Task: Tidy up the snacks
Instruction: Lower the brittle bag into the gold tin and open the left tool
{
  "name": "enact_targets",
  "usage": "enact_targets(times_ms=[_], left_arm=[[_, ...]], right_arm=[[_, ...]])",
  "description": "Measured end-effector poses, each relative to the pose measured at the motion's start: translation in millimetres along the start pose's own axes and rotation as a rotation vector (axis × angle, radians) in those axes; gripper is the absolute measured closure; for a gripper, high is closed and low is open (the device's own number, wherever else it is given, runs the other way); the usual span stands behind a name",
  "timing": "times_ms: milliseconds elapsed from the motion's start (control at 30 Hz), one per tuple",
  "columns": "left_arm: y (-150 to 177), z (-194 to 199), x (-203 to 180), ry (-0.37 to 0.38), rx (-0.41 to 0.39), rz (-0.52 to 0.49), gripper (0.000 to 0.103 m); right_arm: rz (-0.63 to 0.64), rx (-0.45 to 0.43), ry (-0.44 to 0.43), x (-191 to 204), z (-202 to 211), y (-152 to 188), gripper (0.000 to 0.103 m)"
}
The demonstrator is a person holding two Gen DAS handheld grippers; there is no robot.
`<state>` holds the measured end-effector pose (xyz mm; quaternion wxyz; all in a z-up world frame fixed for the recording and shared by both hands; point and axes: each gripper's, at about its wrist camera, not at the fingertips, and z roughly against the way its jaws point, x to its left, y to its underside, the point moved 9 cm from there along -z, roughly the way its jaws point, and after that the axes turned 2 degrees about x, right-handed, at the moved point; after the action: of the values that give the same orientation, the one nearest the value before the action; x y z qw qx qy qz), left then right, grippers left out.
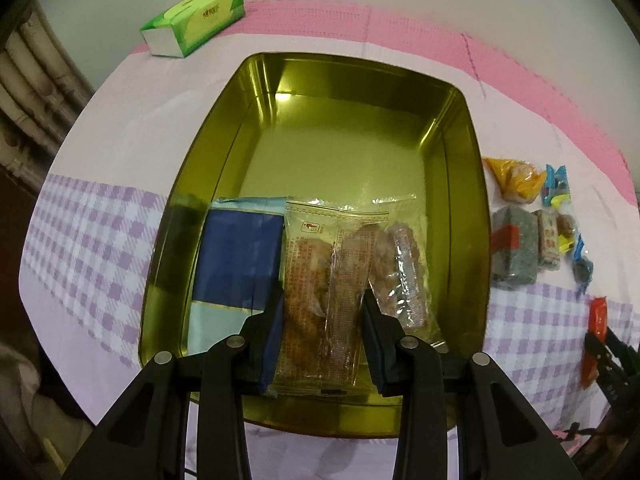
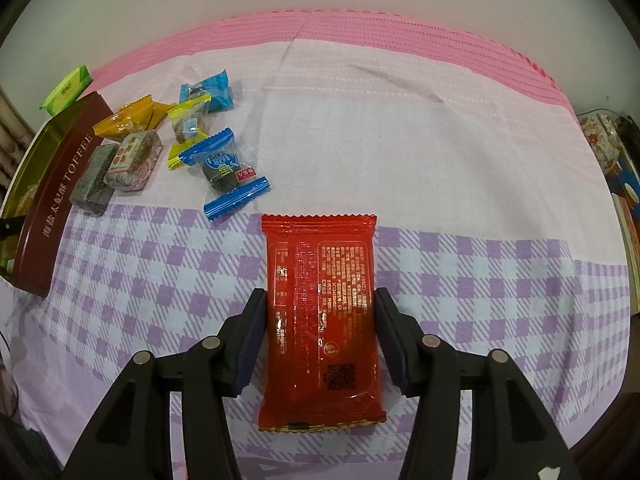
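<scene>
A gold tin sits on the checked cloth; its brown side reads TOFFEE in the right wrist view. Inside lie a blue packet, a clear packet of brown snack and a second clear packet. My left gripper has its pads on both sides of the clear brown snack packet, over the tin's near end. My right gripper has its pads against both edges of a red packet lying on the cloth; this red packet also shows in the left wrist view.
Loose snacks lie right of the tin: an orange packet, two grey-green blocks, several blue and yellow wrapped candies. A green tissue pack sits at the far left. A pink mat borders the far edge.
</scene>
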<state>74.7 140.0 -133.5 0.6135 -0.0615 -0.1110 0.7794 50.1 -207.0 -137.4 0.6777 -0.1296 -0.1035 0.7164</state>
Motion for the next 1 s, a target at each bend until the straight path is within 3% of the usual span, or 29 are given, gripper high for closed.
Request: enact_targets(times_ms=[467, 667, 1000], left_arm=[[5, -18, -7, -0.061, -0.014, -0.067, 0.065], [8, -22, -15, -0.067, -0.028, -0.096, 0.065], [6, -21, -9, -0.027, -0.029, -0.103, 0.064]], right_arm=[[0.001, 0.026, 0.009, 1, -1, -2, 0.047], [0.001, 0.028, 0.008, 3, -1, -2, 0.057], [-0.024, 0.032, 0.021, 8, 3, 1, 0.062]])
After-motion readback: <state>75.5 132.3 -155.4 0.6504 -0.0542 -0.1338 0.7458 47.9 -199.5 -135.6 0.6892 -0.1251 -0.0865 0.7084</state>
